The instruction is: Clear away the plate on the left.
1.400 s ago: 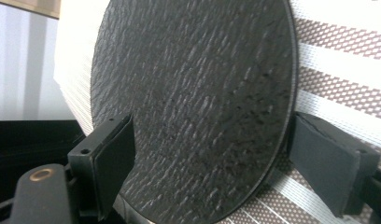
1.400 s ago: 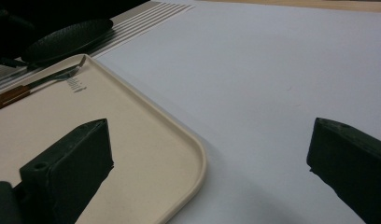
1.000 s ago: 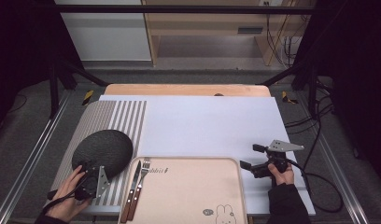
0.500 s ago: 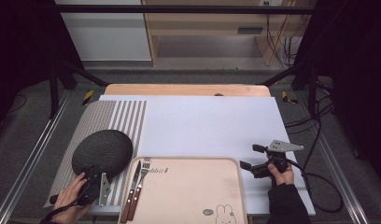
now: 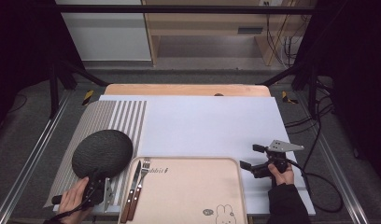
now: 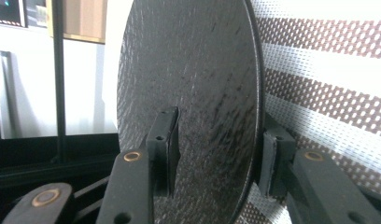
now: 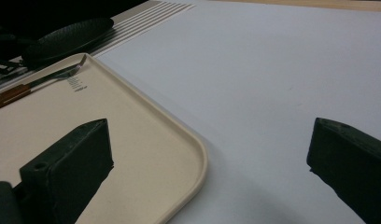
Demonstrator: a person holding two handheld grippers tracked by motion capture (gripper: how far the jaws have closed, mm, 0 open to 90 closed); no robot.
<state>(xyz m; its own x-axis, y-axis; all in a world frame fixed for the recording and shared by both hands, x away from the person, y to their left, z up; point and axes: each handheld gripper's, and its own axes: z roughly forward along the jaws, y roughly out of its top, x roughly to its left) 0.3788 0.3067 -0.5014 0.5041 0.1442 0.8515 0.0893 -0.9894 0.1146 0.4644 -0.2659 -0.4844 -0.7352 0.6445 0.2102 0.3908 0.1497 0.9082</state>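
Left gripper view: the black plate (image 6: pixel 193 93) is pinched at its rim by the just-closing left gripper (image 6: pixel 216 158), left of the beige tray (image 5: pixel 193 186); the right gripper (image 7: pixel 212 172) is held spread

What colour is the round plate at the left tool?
Dark grey to black, with a fine rough texture; the plate shows best in the left gripper view.

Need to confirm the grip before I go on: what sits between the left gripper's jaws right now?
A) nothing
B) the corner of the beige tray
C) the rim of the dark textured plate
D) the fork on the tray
C: in the left gripper view, the left gripper has one pad on each side of the dark plate near its rim.
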